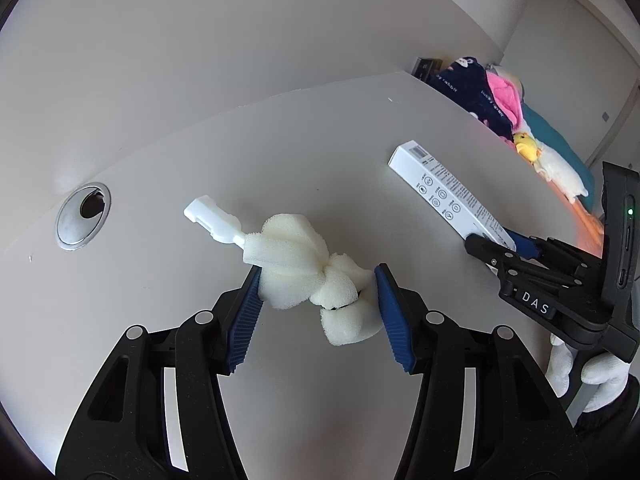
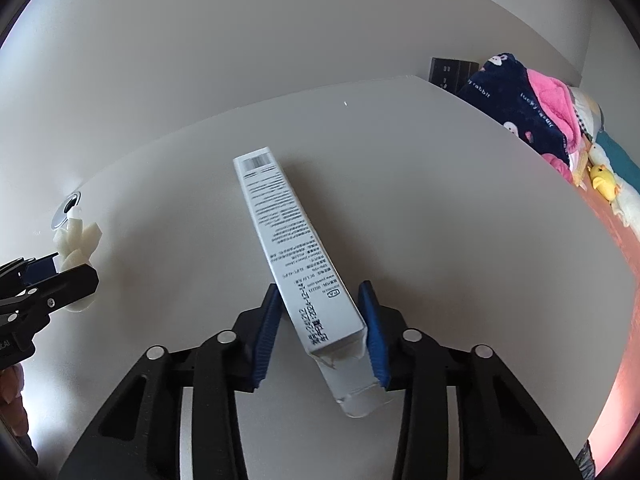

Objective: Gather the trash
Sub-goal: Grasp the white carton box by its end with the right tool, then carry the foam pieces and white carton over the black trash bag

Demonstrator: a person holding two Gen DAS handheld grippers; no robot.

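Note:
A white sponge brush head (image 1: 304, 276) with a white plastic stem (image 1: 212, 220) lies on the white table (image 1: 320, 140). My left gripper (image 1: 318, 280) straddles the sponge, left pad touching it, right pad with a small gap. A long white carton (image 2: 288, 236) with printed text and a torn near end lies between the pads of my right gripper (image 2: 320, 296); both pads touch its sides. The carton also shows in the left wrist view (image 1: 448, 192), with the right gripper (image 1: 496, 246) at its near end. The sponge (image 2: 76, 240) and left gripper (image 2: 48, 276) show at the far left of the right wrist view.
A round metal cable grommet (image 1: 82, 216) sits in the table at the back left. Beyond the table's right edge lies a bed with a navy and pink blanket (image 2: 520, 108), a yellow plush duck (image 2: 604, 182) and a black box (image 2: 452, 70).

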